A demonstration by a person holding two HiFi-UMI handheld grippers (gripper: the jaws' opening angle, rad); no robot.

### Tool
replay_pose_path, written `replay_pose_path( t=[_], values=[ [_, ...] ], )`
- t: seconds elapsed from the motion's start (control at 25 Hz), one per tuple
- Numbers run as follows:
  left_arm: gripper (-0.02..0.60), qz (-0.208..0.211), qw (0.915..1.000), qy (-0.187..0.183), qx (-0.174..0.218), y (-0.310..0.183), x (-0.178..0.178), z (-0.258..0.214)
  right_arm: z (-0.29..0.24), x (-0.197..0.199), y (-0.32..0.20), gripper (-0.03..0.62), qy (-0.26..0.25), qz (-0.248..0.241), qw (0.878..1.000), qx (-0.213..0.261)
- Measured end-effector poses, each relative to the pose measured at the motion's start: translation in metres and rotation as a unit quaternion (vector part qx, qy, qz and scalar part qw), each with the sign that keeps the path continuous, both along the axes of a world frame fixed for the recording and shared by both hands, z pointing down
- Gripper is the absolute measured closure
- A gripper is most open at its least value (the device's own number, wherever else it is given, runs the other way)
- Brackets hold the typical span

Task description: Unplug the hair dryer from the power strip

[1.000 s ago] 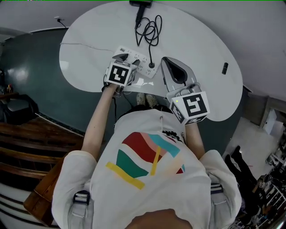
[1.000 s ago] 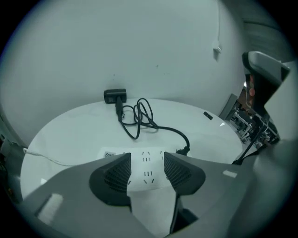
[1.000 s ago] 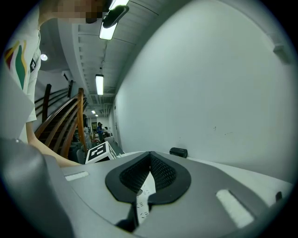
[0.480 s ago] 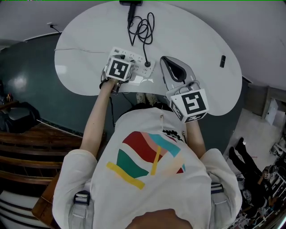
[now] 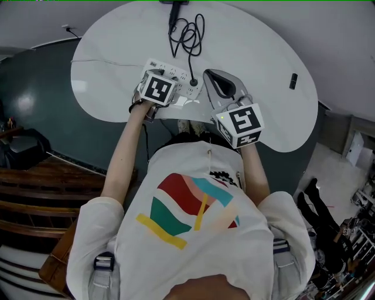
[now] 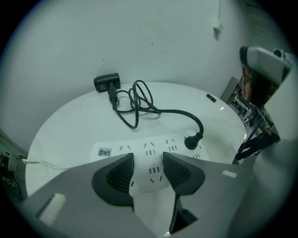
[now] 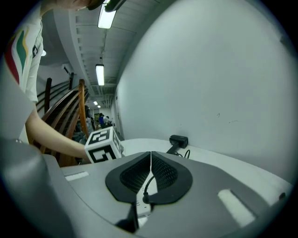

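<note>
The white power strip (image 5: pixel 176 76) lies near the front of the white table (image 5: pixel 252 53). A black plug (image 5: pixel 193 82) sits in its right end. Its cord (image 5: pixel 188 36) coils back to the black hair dryer (image 5: pixel 174 3) at the far edge. My left gripper (image 6: pixel 147 173) points steeply down over the strip (image 6: pixel 149 155). Its jaws are open and have just been closing, with the strip's sockets showing in the gap. My right gripper (image 5: pixel 208 75) hovers just right of the plug. Its pads (image 7: pixel 139 175) are shut together on nothing, and the plug (image 7: pixel 145 199) shows beneath them.
A small black object (image 5: pixel 293 81) lies at the table's right edge. A thin white cable (image 5: pixel 105 63) runs left from the strip. Behind the table is a bare white wall (image 6: pixel 153 42). The left gripper's marker cube (image 7: pixel 103 145) shows to the left in the right gripper view.
My right gripper has come down and to the left, closer to the plug. The left gripper stays over the power strip with little movement.
</note>
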State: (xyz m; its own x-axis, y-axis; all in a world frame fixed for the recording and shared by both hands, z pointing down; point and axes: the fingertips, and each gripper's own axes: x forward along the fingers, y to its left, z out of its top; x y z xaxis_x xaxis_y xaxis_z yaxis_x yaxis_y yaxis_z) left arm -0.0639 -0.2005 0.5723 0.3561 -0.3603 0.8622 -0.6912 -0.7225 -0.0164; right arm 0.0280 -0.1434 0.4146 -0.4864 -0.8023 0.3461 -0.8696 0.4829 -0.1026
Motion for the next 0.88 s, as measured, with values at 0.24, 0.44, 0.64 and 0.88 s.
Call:
replay_pose_path(
  t=[0.24, 0.44, 0.64, 0.88],
  values=[
    [0.385, 0.009, 0.9999, -0.005, -0.008, -0.003, 0.005, -0.001, 0.084, -0.028, 0.001, 0.403, 0.064, -0.078, 0.993, -0.059],
    [0.387, 0.003, 0.998, -0.024, -0.058, 0.011, 0.0, 0.01, 0.119, -0.036, -0.007, 0.399, 0.077, -0.09, 0.989, -0.085],
    [0.387, 0.0, 0.9966, -0.034, -0.075, 0.015, -0.002, 0.012, 0.135, -0.042, -0.012, 0.432, 0.102, -0.1, 0.985, -0.094],
    [0.387, -0.002, 0.9944, -0.044, -0.096, 0.019, -0.003, 0.014, 0.142, -0.043, -0.007, 0.515, 0.112, -0.105, 0.985, -0.081]
  ],
)
